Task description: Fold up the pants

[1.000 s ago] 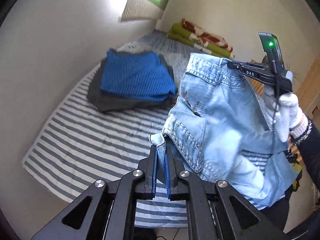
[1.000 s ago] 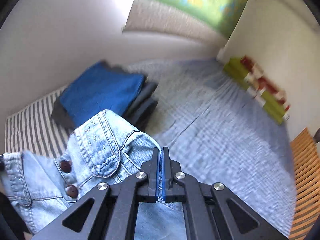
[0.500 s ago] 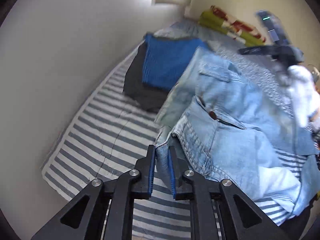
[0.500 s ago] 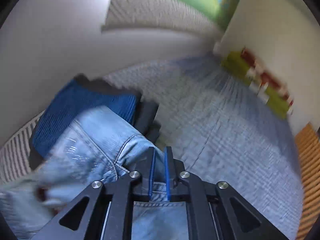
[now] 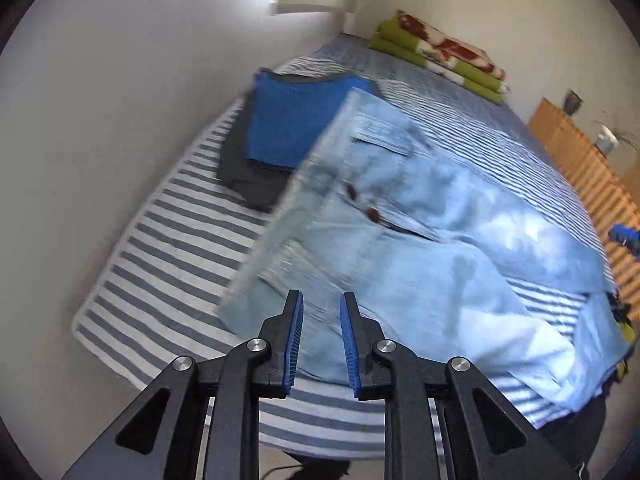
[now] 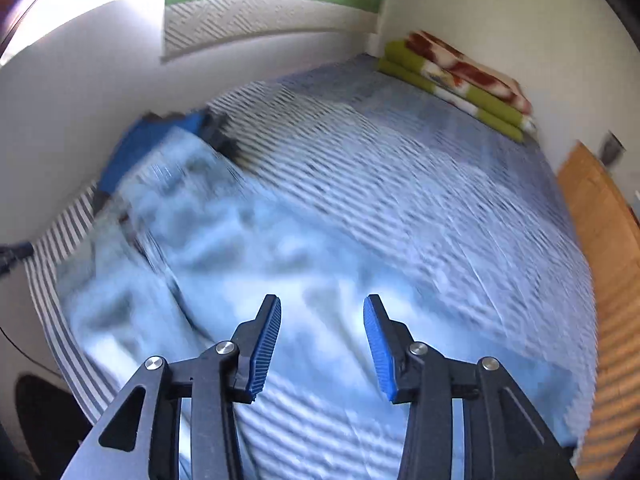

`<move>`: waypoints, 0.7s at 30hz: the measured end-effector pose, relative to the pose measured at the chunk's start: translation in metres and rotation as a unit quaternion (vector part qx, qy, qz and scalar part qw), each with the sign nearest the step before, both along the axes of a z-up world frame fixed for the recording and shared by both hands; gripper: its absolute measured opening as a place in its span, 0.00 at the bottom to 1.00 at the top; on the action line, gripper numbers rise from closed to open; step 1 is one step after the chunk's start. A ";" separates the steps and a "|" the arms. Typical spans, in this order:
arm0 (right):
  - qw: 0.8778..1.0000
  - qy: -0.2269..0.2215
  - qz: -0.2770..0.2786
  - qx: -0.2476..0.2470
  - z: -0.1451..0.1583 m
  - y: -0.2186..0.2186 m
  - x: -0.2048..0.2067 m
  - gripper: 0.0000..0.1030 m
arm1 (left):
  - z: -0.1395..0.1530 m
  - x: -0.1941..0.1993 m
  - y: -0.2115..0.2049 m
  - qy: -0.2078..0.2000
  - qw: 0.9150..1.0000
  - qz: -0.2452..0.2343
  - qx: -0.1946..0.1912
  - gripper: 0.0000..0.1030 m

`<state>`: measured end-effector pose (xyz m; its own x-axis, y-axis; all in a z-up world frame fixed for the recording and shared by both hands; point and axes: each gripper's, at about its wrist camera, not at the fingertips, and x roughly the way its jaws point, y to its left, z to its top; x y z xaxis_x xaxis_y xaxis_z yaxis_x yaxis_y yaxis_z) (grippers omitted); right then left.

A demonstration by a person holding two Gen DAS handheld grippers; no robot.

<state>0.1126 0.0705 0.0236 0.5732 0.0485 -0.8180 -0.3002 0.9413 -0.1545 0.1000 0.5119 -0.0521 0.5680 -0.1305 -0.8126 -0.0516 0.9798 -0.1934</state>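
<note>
The light blue denim pants (image 5: pixel 400 248) lie spread and blurred on the striped bed, waistband towards the far left, brown buttons showing. My left gripper (image 5: pixel 321 304) hovers just above their near edge; its jaws are opening and no cloth is pinched between the blue pads (image 5: pixel 294 332). In the right wrist view the pants (image 6: pixel 248 264) stretch from the left to under my right gripper (image 6: pixel 322 308), whose jaws are opening wide with nothing gripped between them. A blue-padded tip of the right gripper (image 5: pixel 624 236) peeks in at the left view's right edge.
A folded blue garment on a dark grey one (image 5: pixel 292 128) sits beyond the pants by the wall. The striped bed cover (image 5: pixel 160 264) runs to a folded green and red blanket (image 5: pixel 440 56) at the far end. A wooden slatted frame (image 5: pixel 592 172) borders the right.
Both grippers let go of the jeans' waistband and opened. The pants dropped from hanging in the air onto the bed. The right gripper swung away to the right.
</note>
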 end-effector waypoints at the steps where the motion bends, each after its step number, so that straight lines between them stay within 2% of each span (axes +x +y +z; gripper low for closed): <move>1: 0.999 0.007 -0.030 -0.012 -0.009 -0.028 -0.021 0.38 | 0.003 -0.006 -0.011 0.002 1.000 -0.016 -0.004 0.20; 5: 0.989 0.035 -0.141 -0.024 -0.031 -0.125 -0.079 0.38 | -0.011 -0.016 -0.072 0.018 0.995 -0.097 -0.015 0.20; 7: 0.978 0.038 -0.203 -0.019 -0.036 -0.178 -0.105 0.38 | -0.020 -0.018 -0.104 0.028 0.990 -0.134 -0.009 0.20; 9: 0.963 0.028 -0.264 -0.034 -0.036 -0.229 -0.124 0.39 | -0.026 -0.018 -0.136 0.041 0.984 -0.171 -0.011 0.20; 10: 0.958 0.027 -0.285 -0.034 -0.035 -0.247 -0.127 0.42 | -0.028 -0.018 -0.152 0.044 0.981 -0.190 -0.012 0.20; 13: 0.938 0.056 -0.342 0.006 -0.038 -0.313 -0.131 0.44 | -0.031 -0.017 -0.186 0.057 0.971 -0.229 -0.021 0.20; 16: 0.930 0.080 -0.355 0.049 -0.043 -0.347 -0.116 0.45 | -0.033 -0.016 -0.207 0.067 0.968 -0.239 -0.027 0.20; 19: 0.935 0.104 -0.334 0.061 -0.057 -0.350 -0.085 0.53 | -0.038 -0.015 -0.220 0.083 0.965 -0.248 -0.026 0.20; 21: 0.939 0.114 -0.322 0.050 -0.072 -0.342 -0.057 0.54 | -0.044 -0.017 -0.225 0.094 0.963 -0.252 -0.017 0.20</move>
<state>0.0555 -0.2716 -0.0481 0.3214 -0.1645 -0.9325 0.3209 0.9454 -0.0562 0.0828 0.2872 -0.0962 0.2698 -0.3792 -0.8851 0.3909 0.8832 -0.2592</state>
